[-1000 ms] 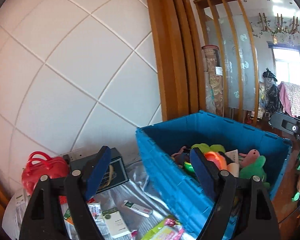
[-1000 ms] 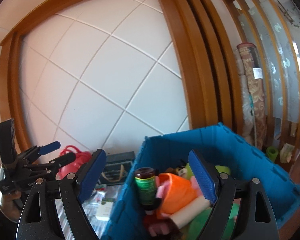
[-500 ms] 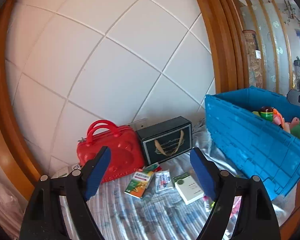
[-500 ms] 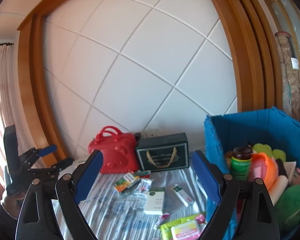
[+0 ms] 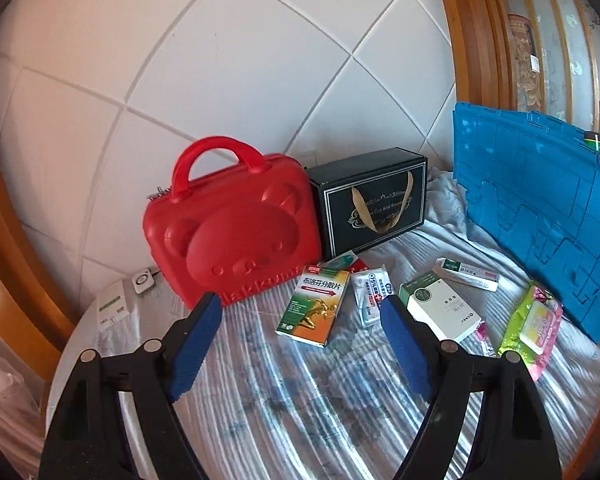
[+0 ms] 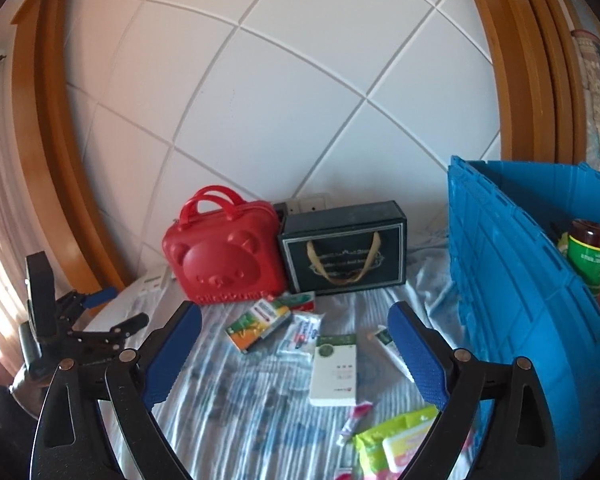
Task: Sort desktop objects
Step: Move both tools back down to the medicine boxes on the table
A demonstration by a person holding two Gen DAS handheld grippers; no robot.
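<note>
Hovering over the tabletop [image 5: 300,400], my left claw [image 5: 300,332] is spread and empty; my right claw [image 6: 294,344] is opening, nothing between. Medicine boxes [image 5: 313,306] lie just before the red case [image 5: 232,224], left of the blue crate [image 6: 511,280].

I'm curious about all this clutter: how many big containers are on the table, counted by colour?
Red: 1, the bear case
Black: 1, the gift box
Blue: 1, the crate
Total: 3
</note>
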